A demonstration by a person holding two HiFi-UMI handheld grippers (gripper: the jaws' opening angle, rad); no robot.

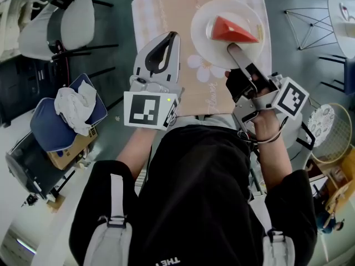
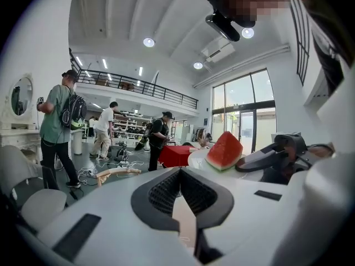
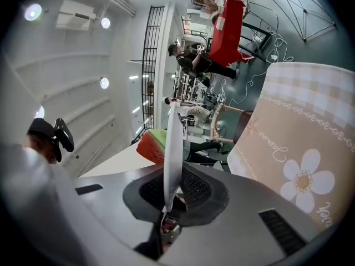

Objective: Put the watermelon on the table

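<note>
– black shirt (image 1: 194, 193) of the person is nearest, low in the head view. where is the watermelon?
– the watermelon (image 1: 233, 31) is 1 red wedge with a green rind. it lies on a white plate (image 1: 202, 35) over the far right part of the table (image 1: 161, 15). if the plate rests on the table or hangs just above it, i cannot tell.
– what holds the plate?
– the right gripper (image 1: 233, 50) pinches its near rim. in the right gripper view the thin white edge stands between the 2 black pads, and they press on it from both sides.
– and the other tool?
– the left gripper (image 1: 166, 40) is over the left part of the table, beside the plate and not touching it. its jaws are pressed together with nothing between them.
– and around?
– a beige cloth (image 1: 194, 96) with a white flower (image 1: 202, 68) covers the table. a pale chair (image 1: 75, 24) stands at the left, and nearer is a blue cushion (image 1: 47, 129) with a crumpled white rag (image 1: 75, 107) on it. in the left gripper view several people (image 2: 55, 123) stand far in the hall.
</note>
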